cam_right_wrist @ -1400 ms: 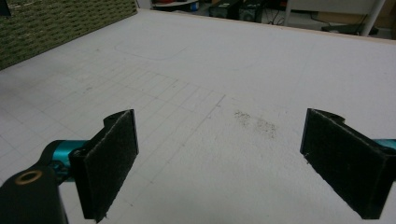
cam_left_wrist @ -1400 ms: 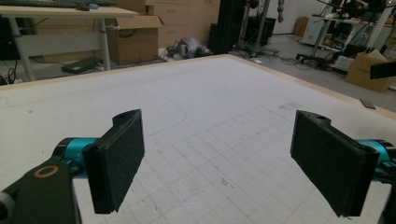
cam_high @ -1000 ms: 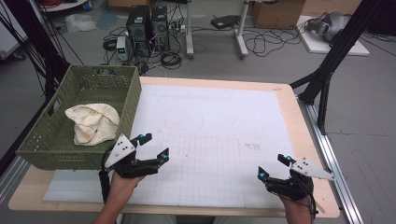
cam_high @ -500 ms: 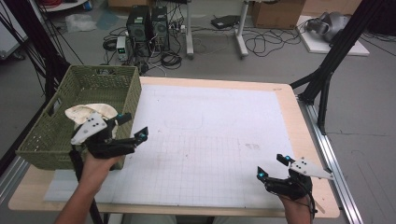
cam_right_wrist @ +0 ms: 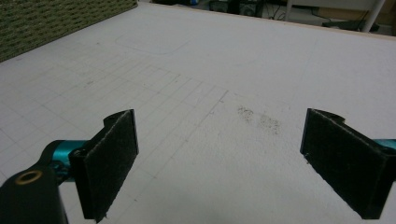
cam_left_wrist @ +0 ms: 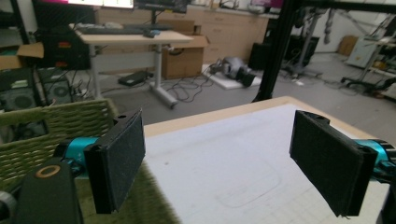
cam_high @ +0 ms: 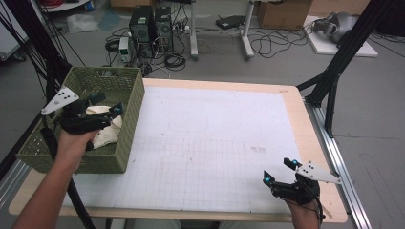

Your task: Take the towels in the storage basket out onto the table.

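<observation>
A crumpled cream-white cloth [cam_high: 106, 129] lies inside the green woven plastic basket [cam_high: 125, 143], which stands at the left edge of the white gridded table mat [cam_high: 210, 143]. The left gripper [cam_high: 107, 105] hovers over the basket just above the cloth, its jaws spread wide with nothing between them. Well apart, at the near right corner of the mat, the right gripper [cam_high: 279, 171] rests low, its jaws likewise spread and empty.

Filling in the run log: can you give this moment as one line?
left tool: open, over green basket, above cream cloth | right tool: open, low over white mat, near corner | nothing held
</observation>
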Demonstrator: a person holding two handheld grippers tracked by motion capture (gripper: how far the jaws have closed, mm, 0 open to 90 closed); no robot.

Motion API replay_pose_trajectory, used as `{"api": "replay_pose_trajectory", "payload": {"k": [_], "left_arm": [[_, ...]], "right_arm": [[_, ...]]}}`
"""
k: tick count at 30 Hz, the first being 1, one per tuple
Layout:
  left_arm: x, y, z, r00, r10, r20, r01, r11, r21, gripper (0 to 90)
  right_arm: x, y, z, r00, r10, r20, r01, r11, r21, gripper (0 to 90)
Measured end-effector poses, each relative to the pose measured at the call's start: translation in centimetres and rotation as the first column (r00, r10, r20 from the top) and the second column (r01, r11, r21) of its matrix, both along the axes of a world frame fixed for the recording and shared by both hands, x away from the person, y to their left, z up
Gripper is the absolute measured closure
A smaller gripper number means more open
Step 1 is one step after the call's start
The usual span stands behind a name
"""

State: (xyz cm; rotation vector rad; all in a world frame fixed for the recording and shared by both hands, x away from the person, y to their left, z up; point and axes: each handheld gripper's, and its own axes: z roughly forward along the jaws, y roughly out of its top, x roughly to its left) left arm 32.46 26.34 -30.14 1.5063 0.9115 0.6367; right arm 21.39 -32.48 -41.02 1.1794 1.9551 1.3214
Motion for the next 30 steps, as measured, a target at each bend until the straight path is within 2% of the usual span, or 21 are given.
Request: {"api": "replay_pose_trajectory", "payload": {"k": [4,6,10,13,15,16,18,19,20,23,25,26,28,29,30], "left_arm": [[1.1,1.6,-0.2,0.9982,0.044,-0.041,-0.043,0.9990,0.012,18.6],[1.7,2.5,-0.7,0.9947,0.076,-0.070,-0.075,0.9970,0.020,18.5],[2.8,3.7,-2.1,0.9808,0.123,-0.151,-0.123,0.9924,0.010,18.3],[3.5,4.0,-2.9,0.9722,0.144,-0.185,-0.133,0.9887,0.070,18.3],[4.0,4.4,-3.5,0.9620,0.168,-0.215,-0.149,0.9835,0.102,18.3],[4.3,4.6,-3.9,0.9535,0.193,-0.231,-0.169,0.9782,0.121,18.3],[5.1,5.2,-4.6,0.9295,0.244,-0.276,-0.205,0.9649,0.164,18.3],[5.5,5.6,-5.2,0.9100,0.275,-0.310,-0.225,0.9558,0.190,18.4],[5.8,5.8,-5.5,0.8969,0.293,-0.331,-0.237,0.9509,0.199,18.5],[6.6,6.3,-7.0,0.8500,0.328,-0.412,-0.237,0.9368,0.257,19.9],[7.0,6.4,-7.6,0.8237,0.376,-0.425,-0.265,0.9170,0.298,20.2],[7.2,6.5,-7.7,0.8122,0.404,-0.421,-0.284,0.9042,0.319,20.2],[7.5,6.6,-7.8,0.7913,0.461,-0.402,-0.316,0.8712,0.375,20.2],[7.8,6.8,-8.3,0.7706,0.484,-0.415,-0.321,0.8569,0.403,20.2],[7.8,6.8,-8.3,0.7706,0.484,-0.415,-0.321,0.8569,0.403,20.2]], "right_arm": [[-0.1,-0.2,0.0,1.0000,-0.004,0.002,0.004,1.000,-0.001,10.5],[-0.1,-0.3,-0.1,1.0000,-0.007,-0.002,0.007,1.000,0.001,10.5],[-0.1,-0.2,0.0,0.9999,-0.011,0.001,0.011,1.000,-0.010,10.5],[0.0,-0.1,-0.1,0.9999,-0.014,-0.009,0.014,1.000,-0.012,10.5],[0.1,-0.1,-0.1,0.9999,-0.013,-0.011,0.013,1.000,-0.014,10.5],[0.1,-0.1,-0.1,0.9998,-0.013,-0.012,0.012,1.000,-0.014,10.5],[0.0,-0.1,-0.1,0.9998,-0.013,-0.013,0.013,1.000,-0.013,10.5],[0.0,-0.1,-0.1,0.9999,-0.012,-0.012,0.012,1.000,-0.014,10.5],[0.0,-0.1,-0.2,0.9998,-0.013,-0.015,0.013,1.000,-0.017,10.5],[0.0,-0.1,-0.2,0.9998,-0.014,-0.015,0.014,1.000,-0.016,10.5],[0.0,-0.2,-0.2,0.9998,-0.015,-0.016,0.015,1.000,-0.021,10.5],[0.0,-0.2,-0.3,0.9998,-0.015,-0.012,0.014,1.000,-0.024,10.5],[0.0,-0.3,-0.3,0.9997,-0.016,-0.017,0.015,1.000,-0.022,10.5],[0.0,-0.3,-0.3,0.9997,-0.018,-0.019,0.018,1.000,-0.019,10.5],[0.0,-0.3,-0.3,0.9996,-0.018,-0.021,0.018,1.000,-0.019,10.5]]}}
